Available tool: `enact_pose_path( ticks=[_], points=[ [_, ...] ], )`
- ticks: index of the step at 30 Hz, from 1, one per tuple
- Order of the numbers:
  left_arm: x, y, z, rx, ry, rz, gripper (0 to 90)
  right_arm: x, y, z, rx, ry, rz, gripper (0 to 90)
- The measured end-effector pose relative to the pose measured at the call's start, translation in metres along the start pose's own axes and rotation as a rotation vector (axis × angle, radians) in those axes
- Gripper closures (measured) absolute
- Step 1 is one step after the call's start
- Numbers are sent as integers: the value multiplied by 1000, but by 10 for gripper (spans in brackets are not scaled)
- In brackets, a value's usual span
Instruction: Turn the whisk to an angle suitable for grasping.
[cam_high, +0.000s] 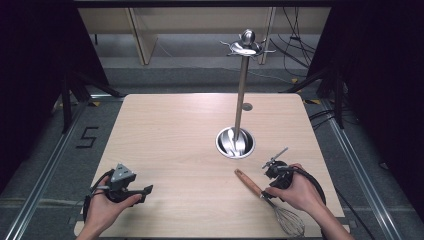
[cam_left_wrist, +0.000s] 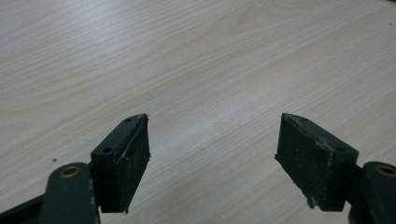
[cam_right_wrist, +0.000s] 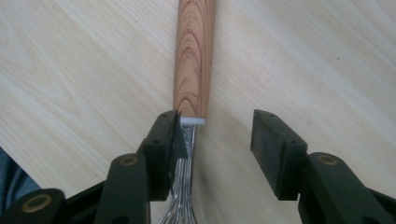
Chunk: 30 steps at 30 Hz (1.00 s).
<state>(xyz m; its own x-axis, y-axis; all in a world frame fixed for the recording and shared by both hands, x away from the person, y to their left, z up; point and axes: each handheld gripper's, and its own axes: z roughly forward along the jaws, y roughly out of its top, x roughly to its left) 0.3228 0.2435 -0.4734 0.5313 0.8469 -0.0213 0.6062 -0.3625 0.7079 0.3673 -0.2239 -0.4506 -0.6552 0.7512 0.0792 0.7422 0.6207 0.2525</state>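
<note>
Right tongs (cam_right_wrist: 215, 140) straddle the whisk (cam_high: 272, 200) at the neck, where the wooden handle (cam_right_wrist: 194, 56) meets the wires; jaws spread, one pad against the metal neck, the other well clear, so no pinch yet. Whisk lies flat on the counter (cam_high: 190, 130) near the front right edge, handle pointing up-left toward the middle, wire end toward the person, partly under the right hand (cam_high: 295, 192). Left tongs (cam_left_wrist: 215, 154) spread wide, nothing between them, just bare wood below; in the high view the left hand (cam_high: 107, 205) holds them low at the front left corner, well apart from the whisk.

Progress: looks like the very start, grasp being lined up, not closed. Left to do: close on the neck, lift, likely carry it to the utensil stand (cam_high: 241, 90), whose hooks at the top look free; that destination is a guess.

Surface: light wood-grain counter, tidy, stand with round steel base (cam_high: 235, 142) right of centre, small grey disc (cam_high: 247, 106) behind it. Room: dark curtains both sides, grey floor, cables at right, a "5" mark (cam_high: 87, 137) on the floor at left
</note>
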Motion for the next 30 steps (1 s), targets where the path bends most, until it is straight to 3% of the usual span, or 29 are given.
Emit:
enact_pose_path(
  ticks=[2,4,6,8,10,11,13,15,16,17,20,21,23,25,27,28,30],
  points=[
    [0,1,-1,13,-10,12,247,2,2,-2,-35,-4,-33,692],
    [-1,0,2,-14,-3,-23,249,7,6,-5,-33,-13,-59,768],
    [1,0,2,6,-5,-3,258,12,13,-7,-42,-20,-107,841],
    [2,0,1,19,-5,10,268,21,21,-5,-37,26,-112,895],
    [0,-1,2,-5,-3,-20,276,24,29,1,-1,31,-104,900],
    [0,-1,2,-6,-7,-19,277,25,32,6,5,54,-126,900],
    [0,-1,2,-5,1,-21,281,28,38,11,26,66,-108,900],
    [1,0,1,13,-7,8,284,30,43,15,40,67,-91,900],
    [1,0,1,13,-7,8,286,28,46,19,33,71,-126,900],
    [-1,-1,3,-11,-12,-19,286,28,46,19,33,71,-126,900],
    [-1,0,4,-4,-11,-15,290,32,60,32,61,80,-101,900],
    [-1,0,3,-2,-7,-11,290,31,63,36,61,79,-126,900],
    [-1,0,3,4,-3,-8,291,30,67,39,62,72,-129,900],
    [1,0,3,23,-9,12,291,28,70,41,70,67,-100,900],
    [1,-1,3,23,-9,7,292,21,72,44,50,57,-86,900],
    [1,-1,3,23,-9,7,292,19,72,42,60,47,-37,900],
    [-1,-1,5,8,-14,-4,291,10,71,41,44,32,-16,900]
  ],
)
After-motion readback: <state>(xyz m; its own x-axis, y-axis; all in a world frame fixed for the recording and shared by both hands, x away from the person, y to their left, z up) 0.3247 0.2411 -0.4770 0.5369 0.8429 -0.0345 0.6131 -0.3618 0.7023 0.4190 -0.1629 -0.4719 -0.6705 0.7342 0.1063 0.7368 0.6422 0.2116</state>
